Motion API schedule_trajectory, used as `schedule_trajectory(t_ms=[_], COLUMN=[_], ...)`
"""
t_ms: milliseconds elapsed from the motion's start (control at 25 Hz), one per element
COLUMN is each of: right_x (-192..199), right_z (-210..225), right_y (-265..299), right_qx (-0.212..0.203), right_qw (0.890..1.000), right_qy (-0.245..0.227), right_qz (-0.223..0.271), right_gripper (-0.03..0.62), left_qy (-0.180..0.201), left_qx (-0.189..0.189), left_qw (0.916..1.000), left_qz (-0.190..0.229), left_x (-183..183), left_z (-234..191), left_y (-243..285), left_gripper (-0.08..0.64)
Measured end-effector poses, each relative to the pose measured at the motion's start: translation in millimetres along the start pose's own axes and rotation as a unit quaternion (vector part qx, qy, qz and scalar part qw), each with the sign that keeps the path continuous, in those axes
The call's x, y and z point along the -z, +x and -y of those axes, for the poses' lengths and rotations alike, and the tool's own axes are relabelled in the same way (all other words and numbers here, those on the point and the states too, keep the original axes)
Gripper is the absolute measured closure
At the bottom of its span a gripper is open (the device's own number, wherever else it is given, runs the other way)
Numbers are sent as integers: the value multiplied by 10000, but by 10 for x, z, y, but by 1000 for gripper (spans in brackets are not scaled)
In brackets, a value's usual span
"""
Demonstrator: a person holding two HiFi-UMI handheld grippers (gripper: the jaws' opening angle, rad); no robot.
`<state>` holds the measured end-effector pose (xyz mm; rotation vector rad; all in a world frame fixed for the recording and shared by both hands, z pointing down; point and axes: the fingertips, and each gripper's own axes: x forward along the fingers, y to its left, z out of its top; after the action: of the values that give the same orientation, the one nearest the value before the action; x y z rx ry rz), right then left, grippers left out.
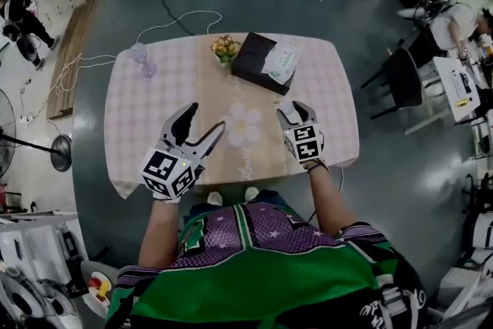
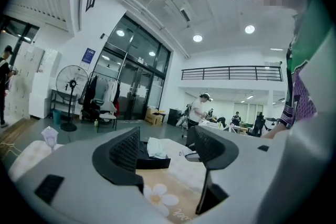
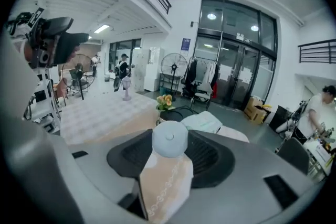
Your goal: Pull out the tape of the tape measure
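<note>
A small round pale-blue tape measure (image 3: 169, 139) sits between the black pads of my right gripper (image 3: 170, 152), which is shut on it and held above the table. No tape shows out of its case. In the head view the right gripper (image 1: 297, 112) hovers over the table's near right part, and the tape measure is hidden by its fingers. My left gripper (image 1: 205, 118) is at the near left, open, jaws spread wide. In the left gripper view the left gripper (image 2: 168, 147) has nothing between its pads.
On the pale checked table (image 1: 146, 112) stand a black tissue box (image 1: 260, 62) with white tissue, a small pot of flowers (image 1: 225, 48) and a small clear fan-like thing (image 1: 142, 62) at the far left. Chairs and desks stand around; people are further back.
</note>
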<state>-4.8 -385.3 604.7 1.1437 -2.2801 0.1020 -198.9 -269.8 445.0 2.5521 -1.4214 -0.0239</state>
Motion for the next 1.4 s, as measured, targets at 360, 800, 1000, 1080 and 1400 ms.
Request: schedule_trajectory(t_ms=[360,800,1000,1080,1400], right_x=[-919,-1895,-2235,-2368,-2576], right_z=[-480,-1203,-1363,-1465,-1699], right_y=[-479,-1265,-1446,-1523,-1757], right_qx=[47,-280,-554,-763,-1231], right_qw=[9952,9658,9355,9230,9079], right_qy=[-346,-1224,-1766,-1635,-1152], right_qz=[918,2270,3010,3399,3837], right_gripper=[374,374,374,374,374], left_qy=[104,443,-51,-106,-29], left_qx=[413,1079,1389,1418,1441], left_qw=[9990,9917,9856,9844,9836], left_qz=[166,532,959,1032,1082], left_x=[-185,-491,-722,-793,-809], left_z=[-63,123,223,246,325], left_y=[-218,-533,-520,-528,-536], left_gripper=[233,242,253,263,302])
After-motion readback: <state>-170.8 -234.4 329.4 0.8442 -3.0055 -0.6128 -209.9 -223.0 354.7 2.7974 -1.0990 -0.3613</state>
